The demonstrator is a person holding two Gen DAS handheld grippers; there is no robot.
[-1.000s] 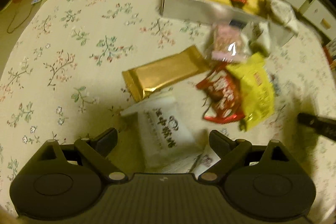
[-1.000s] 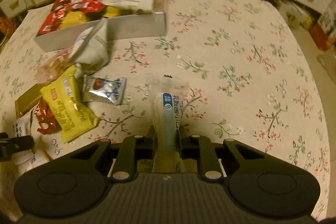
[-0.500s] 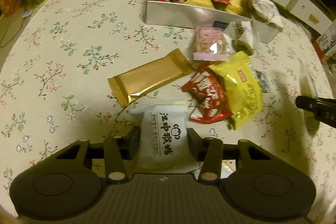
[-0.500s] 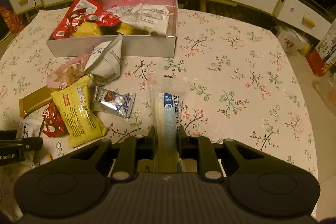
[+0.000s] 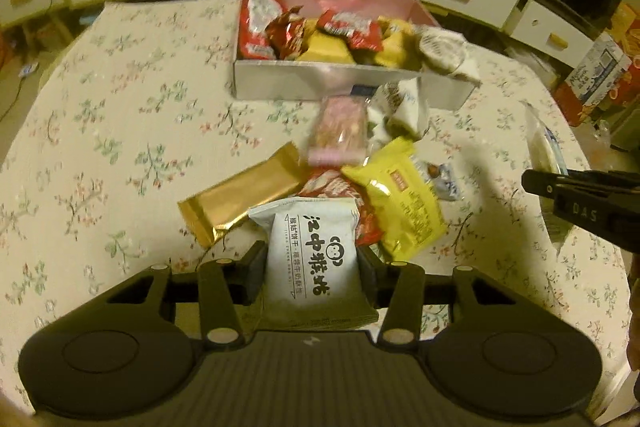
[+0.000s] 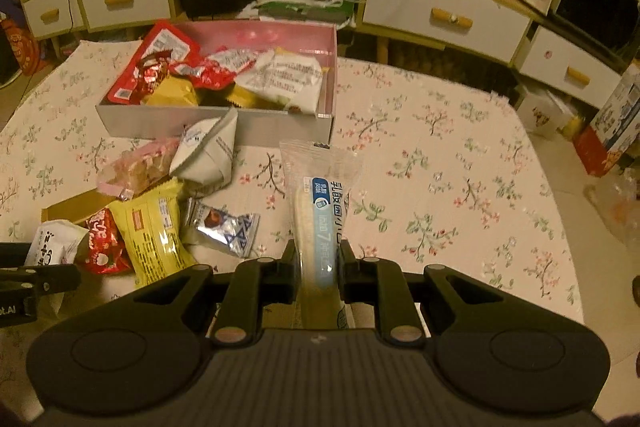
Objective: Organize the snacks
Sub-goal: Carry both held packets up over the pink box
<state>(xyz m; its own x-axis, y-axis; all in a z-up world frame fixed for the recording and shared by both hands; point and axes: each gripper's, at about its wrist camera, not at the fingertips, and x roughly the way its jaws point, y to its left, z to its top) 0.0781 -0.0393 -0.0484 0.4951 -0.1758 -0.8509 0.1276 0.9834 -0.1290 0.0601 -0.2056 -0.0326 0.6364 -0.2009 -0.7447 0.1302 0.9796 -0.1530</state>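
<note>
My left gripper [image 5: 311, 265] is shut on a white snack packet [image 5: 308, 227] with black characters, held just above the floral table. My right gripper [image 6: 318, 257] is shut on a long clear-and-blue bread packet [image 6: 322, 195], also off the cloth. Straight ahead stands an open pink-lined box [image 5: 304, 83] holding several red, yellow and white snacks. Loose between me and the box lie a gold bar [image 5: 244, 199], a red packet [image 5: 332, 191], a yellow packet [image 5: 404, 207], a pink packet [image 5: 340, 131], a white crumpled packet [image 6: 208, 155] and a small silver packet [image 6: 224, 227].
The round table [image 6: 460, 155] with its floral cloth drops away at left and right. Behind it runs a low cabinet [image 6: 448, 15] with white drawers and clutter on top. Cartons [image 6: 616, 123] stand on the floor at the right.
My left gripper's jaws closed onto the white packet and lifted it. Both grippers rose and tipped upward, bringing the box and the cabinet into view. The right grip is unchanged.
</note>
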